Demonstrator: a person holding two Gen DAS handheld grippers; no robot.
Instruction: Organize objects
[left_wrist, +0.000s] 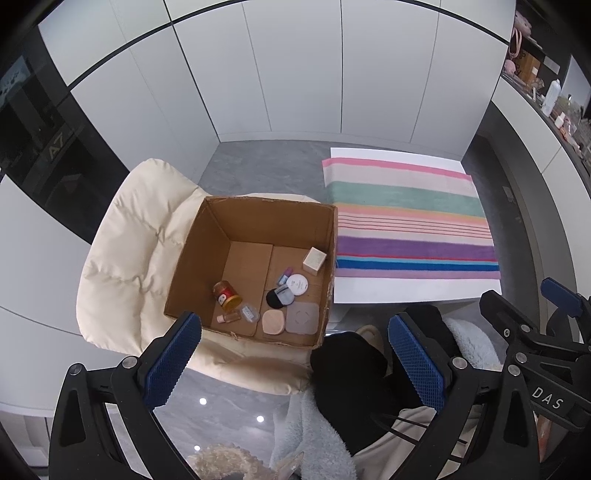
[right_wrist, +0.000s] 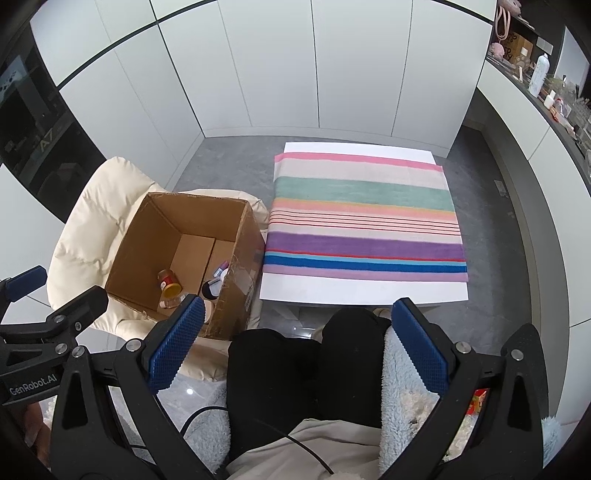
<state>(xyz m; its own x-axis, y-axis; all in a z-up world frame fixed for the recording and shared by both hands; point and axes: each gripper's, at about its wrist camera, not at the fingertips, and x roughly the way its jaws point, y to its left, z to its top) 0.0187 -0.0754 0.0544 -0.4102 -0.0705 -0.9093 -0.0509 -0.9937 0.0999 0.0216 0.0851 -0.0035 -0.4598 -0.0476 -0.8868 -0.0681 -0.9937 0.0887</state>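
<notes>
A cardboard box (left_wrist: 258, 236) sits open on a cream padded chair (left_wrist: 125, 258), just left of a low white table (left_wrist: 406, 291) draped with a striped towel (left_wrist: 406, 218), as a seated person in black trousers (right_wrist: 295, 362) holds 2 grippers above the lap. The left gripper (left_wrist: 295, 365) hangs over the box's near edge with its blue-padded jaws spread wide and nothing between them; the right gripper (right_wrist: 299, 347), likewise wide open and empty, hovers over the person's knees in front of the table. Inside the box, small items lie scattered on the floor: an amber jar with a red label (left_wrist: 226, 294) on its side toward the left, a small bottle (left_wrist: 228, 318) and a clear case (left_wrist: 249, 313) just beside it, and, on the right half, a beige square box (left_wrist: 314, 259), a white round compact (left_wrist: 297, 284), a black round puff (left_wrist: 275, 298), a peach rounded pad (left_wrist: 273, 322) and a grey square lid (left_wrist: 303, 318). A small tube with a pink cap (left_wrist: 284, 276), possibly a lip product, rests by the compact. The towel is bare. A pale blue fleece garment (right_wrist: 402, 406) shows around the person's legs.
</notes>
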